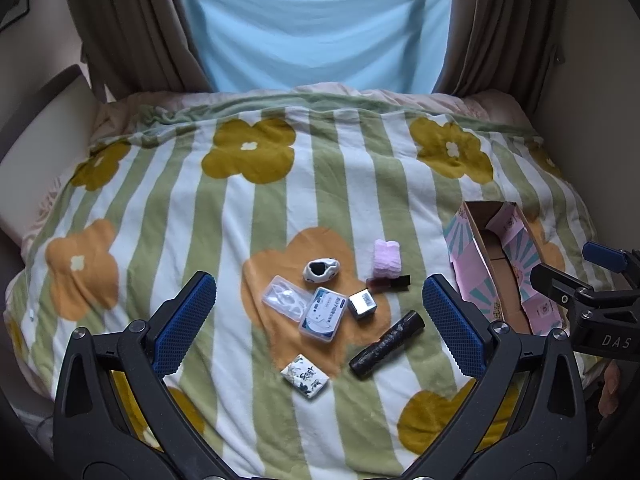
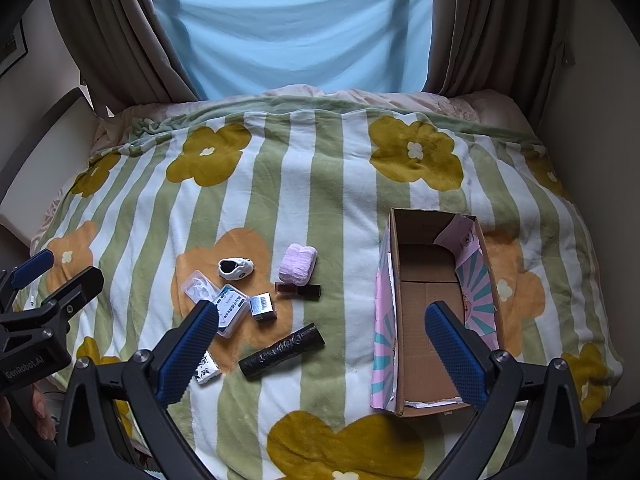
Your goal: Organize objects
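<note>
Small objects lie on a striped flower blanket [image 1: 340, 184]: a black roll [image 1: 387, 345], a silver box [image 1: 362, 303], a blue-white plastic case [image 1: 322, 314], a clear case [image 1: 284, 298], a patterned tissue pack [image 1: 305, 375], a black-white pouch [image 1: 321, 270], a pink fluffy item [image 1: 386, 258] and a dark bar [image 1: 390, 283]. An open cardboard box [image 2: 430, 304] stands to their right, empty. My left gripper [image 1: 320, 320] is open above the objects. My right gripper [image 2: 320, 340] is open, between the black roll [image 2: 282, 351] and the box.
Brown curtains [image 1: 120, 28] and a blue sheet [image 1: 312, 28] hang behind the bed. A padded headboard [image 1: 44, 136] is at left. The right gripper shows at the right edge of the left wrist view [image 1: 576, 280].
</note>
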`<state>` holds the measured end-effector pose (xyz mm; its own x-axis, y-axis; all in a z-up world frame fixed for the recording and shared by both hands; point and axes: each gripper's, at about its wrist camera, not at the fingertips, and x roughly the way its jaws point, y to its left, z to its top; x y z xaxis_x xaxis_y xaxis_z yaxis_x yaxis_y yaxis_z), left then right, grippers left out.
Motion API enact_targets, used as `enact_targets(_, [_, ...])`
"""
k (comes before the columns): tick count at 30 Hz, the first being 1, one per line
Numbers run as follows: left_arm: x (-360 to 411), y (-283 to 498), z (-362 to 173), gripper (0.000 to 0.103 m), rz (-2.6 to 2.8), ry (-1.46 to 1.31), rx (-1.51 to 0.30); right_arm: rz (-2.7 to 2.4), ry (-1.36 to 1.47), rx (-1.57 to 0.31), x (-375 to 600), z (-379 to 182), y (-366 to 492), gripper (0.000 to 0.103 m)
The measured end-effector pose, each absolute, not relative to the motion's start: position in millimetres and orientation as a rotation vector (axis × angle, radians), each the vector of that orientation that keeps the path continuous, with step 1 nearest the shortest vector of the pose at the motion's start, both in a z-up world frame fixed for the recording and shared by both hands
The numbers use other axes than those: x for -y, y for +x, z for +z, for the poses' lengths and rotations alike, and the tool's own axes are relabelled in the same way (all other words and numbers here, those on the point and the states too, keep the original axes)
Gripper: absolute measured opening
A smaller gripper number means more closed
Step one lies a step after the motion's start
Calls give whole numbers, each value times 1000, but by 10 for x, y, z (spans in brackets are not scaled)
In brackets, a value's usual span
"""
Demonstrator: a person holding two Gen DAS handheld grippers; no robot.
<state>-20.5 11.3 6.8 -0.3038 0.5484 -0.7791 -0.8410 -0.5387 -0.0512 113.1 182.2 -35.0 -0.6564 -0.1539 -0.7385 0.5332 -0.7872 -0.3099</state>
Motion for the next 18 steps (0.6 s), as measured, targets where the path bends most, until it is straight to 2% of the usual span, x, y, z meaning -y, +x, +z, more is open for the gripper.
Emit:
enact_targets(11, [-33, -242, 48, 102, 1900, -940, -518, -2470, 1074, -617, -1743, -384, 1190, 102])
enact_targets(18, [-30, -217, -176, 102, 1831, -920, -620, -2494, 1136, -506, -1789, -574, 1194, 102])
